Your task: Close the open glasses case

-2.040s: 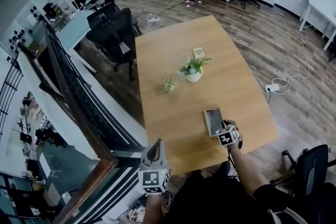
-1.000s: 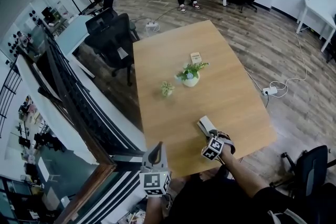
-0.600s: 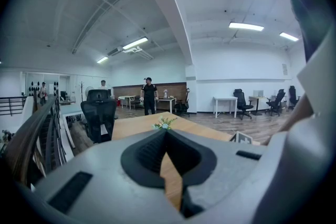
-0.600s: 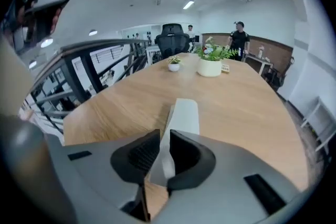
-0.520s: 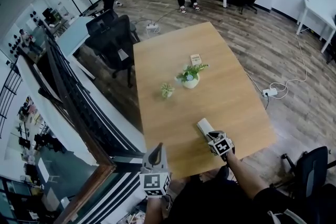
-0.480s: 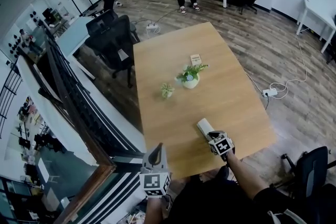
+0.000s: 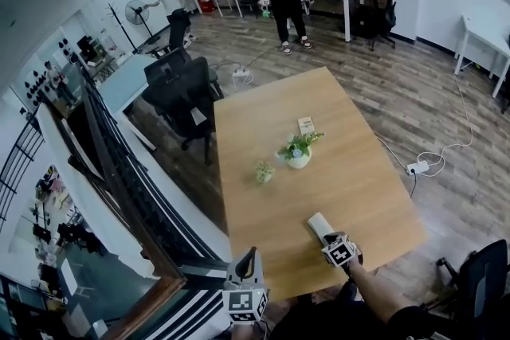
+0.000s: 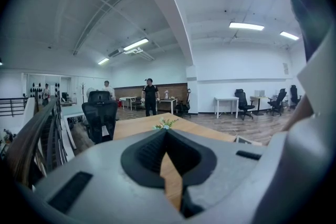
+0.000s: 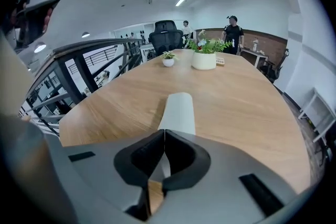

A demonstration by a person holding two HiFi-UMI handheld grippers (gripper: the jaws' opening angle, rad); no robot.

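Head view: a pale glasses case (image 7: 319, 224) is lying closed on the wooden desk (image 7: 358, 171), near its front edge. The right hand-held gripper (image 7: 330, 240) is sitting just behind the case, its jaws pressed together and holding nothing. The left hand-held gripper (image 7: 250, 255) is hovering at the desk's near edge, its jaws also together.

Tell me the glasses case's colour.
The case is pale grey; right gripper view shows it best.

1. On the wooden table (image 7: 362, 185), a white-potted plant (image 7: 299, 155) stands mid-table, a smaller plant (image 7: 264, 170) near its left, a small box (image 7: 306, 125) beyond.
2. A black office chair (image 7: 178, 91) stands left of the table.
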